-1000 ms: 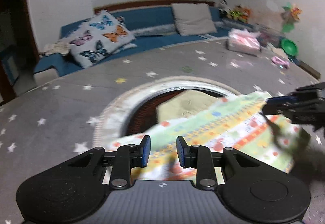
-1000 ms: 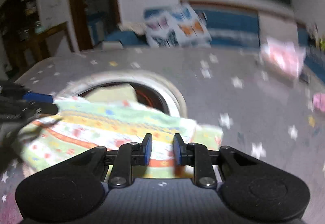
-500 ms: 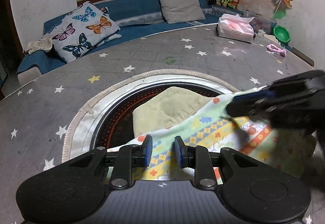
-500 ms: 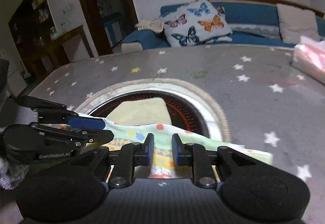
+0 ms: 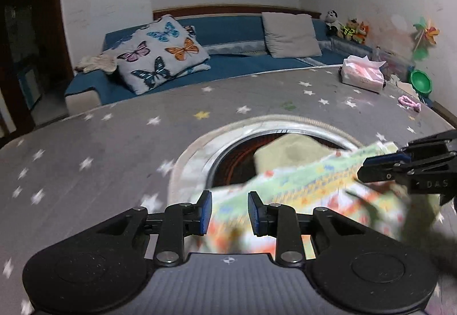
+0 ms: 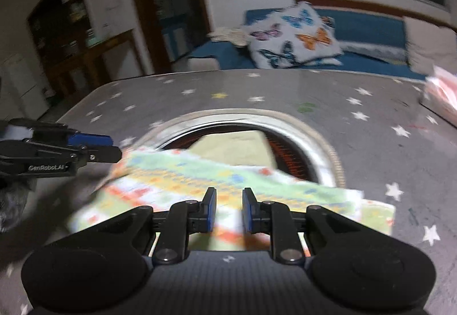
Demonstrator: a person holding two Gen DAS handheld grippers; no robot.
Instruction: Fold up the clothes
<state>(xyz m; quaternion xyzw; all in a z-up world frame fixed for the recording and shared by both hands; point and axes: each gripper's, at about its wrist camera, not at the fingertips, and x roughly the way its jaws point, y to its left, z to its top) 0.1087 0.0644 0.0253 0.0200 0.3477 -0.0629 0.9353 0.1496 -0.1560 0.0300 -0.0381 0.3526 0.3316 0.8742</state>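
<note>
The patterned cloth (image 5: 314, 186), thin, limp and light, lay at six o'clock of the round opening (image 5: 228, 149), best pinched at its edge; left gripper (image 5: 227, 213) and right gripper (image 6: 228, 209) were partly open, their grip unclear.

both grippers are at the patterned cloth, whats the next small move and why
Probably carry the gripped edge forward and lay it flat. The left gripper and right gripper each have the green, yellow and orange patterned cloth between their blue pads, jaws narrowly apart. Its far part drapes over the round recessed opening in the grey star-print table cover.
</note>
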